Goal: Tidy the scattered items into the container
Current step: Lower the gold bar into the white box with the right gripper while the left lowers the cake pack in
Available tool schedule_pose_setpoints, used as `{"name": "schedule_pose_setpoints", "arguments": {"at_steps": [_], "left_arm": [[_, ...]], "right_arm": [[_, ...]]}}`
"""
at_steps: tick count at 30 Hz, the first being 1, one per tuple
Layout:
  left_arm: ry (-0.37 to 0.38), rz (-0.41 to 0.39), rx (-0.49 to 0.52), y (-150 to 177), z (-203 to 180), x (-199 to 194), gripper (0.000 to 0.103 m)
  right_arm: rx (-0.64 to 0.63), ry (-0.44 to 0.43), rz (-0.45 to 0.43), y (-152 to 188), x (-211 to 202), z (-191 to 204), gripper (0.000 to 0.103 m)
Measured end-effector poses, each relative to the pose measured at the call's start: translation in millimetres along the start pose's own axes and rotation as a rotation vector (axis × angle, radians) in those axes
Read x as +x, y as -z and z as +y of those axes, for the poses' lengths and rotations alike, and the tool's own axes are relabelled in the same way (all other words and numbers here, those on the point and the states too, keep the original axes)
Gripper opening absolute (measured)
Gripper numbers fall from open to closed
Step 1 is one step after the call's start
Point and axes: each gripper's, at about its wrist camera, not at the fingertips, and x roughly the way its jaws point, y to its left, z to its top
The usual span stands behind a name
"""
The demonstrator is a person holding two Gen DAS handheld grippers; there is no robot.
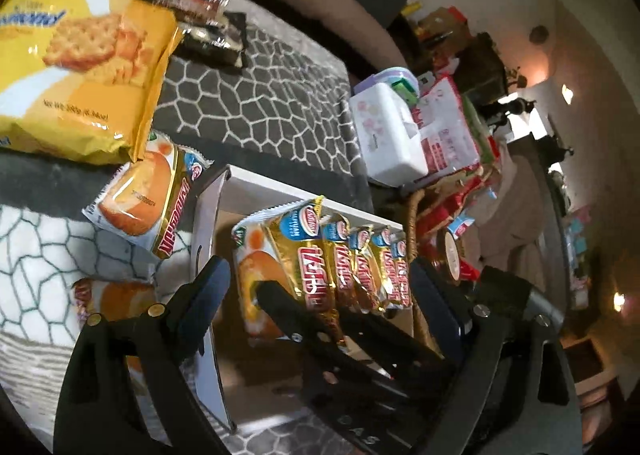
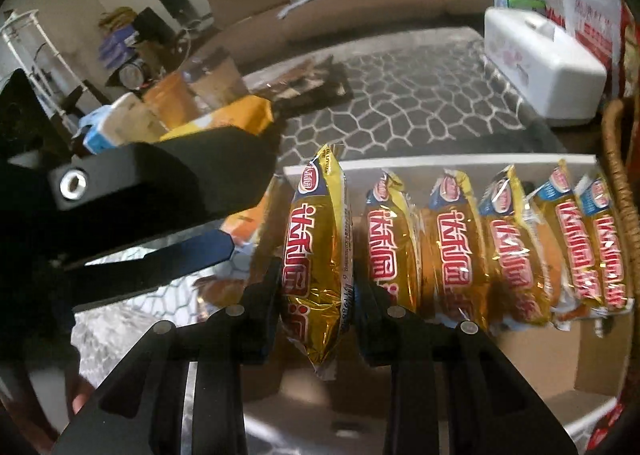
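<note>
Snack packs (image 1: pixel 360 267) stand in a row inside the white box (image 1: pixel 280 179), L wrist view. Left claw (image 1: pixel 320 287) gapes wide w/ nothing in it, over the box. Two more packs (image 1: pixel 144 199) lie outside on the table (image 1: pixel 260 95), beside a yellow cracker bag (image 1: pixel 80 71).

R wrist view: right claw (image 2: pixel 316 303) clamped on one gold pack (image 2: pixel 316 255), upright, just left of the row (image 2: pixel 500 251) in the box (image 2: pixel 440 161).

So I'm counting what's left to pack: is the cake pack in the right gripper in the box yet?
Not yet: the right gripper holds the pack above the box.
</note>
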Motion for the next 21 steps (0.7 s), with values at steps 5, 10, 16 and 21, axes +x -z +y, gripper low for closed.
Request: {"name": "schedule_pose_setpoints", "arguments": {"at_steps": [5,10,16,21], "left_arm": [[0.027,-0.033,-0.041,-8.1,15.2,-6.1,0.090],[0.006,-0.070,-0.059,-15.6,28.4,-24.0,0.090],[-0.006,-0.089,-0.065,-15.2,42.3,-42.6,0.091],[-0.038,-0.086,-0.061,-8.8,51.9,-49.5,0.091]], "right_arm": [[-0.087,0.111,-0.002,-1.2,18.8,12.2,0.031],[-0.138,0.224,0.005,2.2,26.0,25.9,0.031],[-0.095,0.185,-0.014,3.9,24.2,22.6,0.032],[-0.036,0.152,-0.042,1.2,4.7,11.1,0.038]]}}
